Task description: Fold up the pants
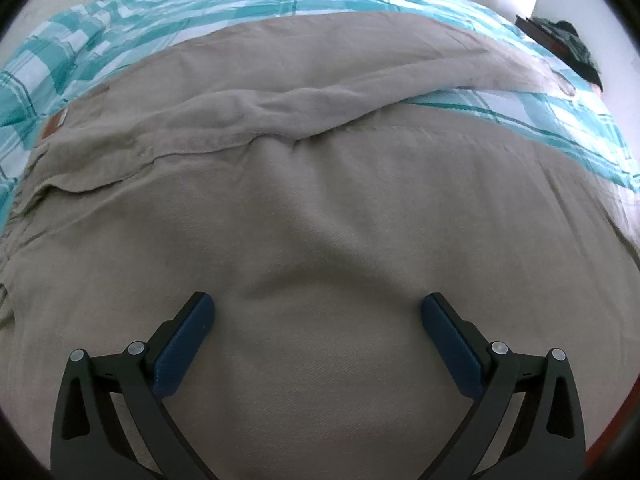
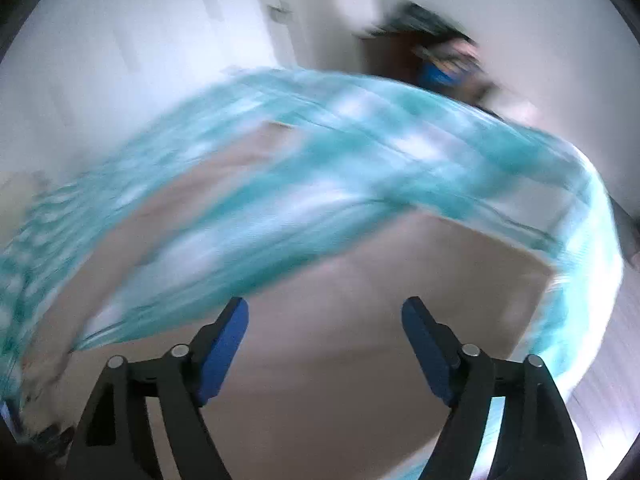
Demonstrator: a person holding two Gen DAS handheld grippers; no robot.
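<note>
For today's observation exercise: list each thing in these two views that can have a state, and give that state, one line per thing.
pants: spread flat on the bed, legs apart, not yet folded.
checked bedsheet: lying under the pants, rumpled at the far left.
left gripper: open, empty, over the pants.
right gripper: open, empty; this view is blurred.
dark clothes: heaped on furniture beside the bed.

our left tongs point(image 1: 318, 308) and right tongs point(image 2: 325, 312), black plastic arms, blue ribbed pads point(image 1: 182, 348), silver pivot screws point(image 1: 136, 348)
</note>
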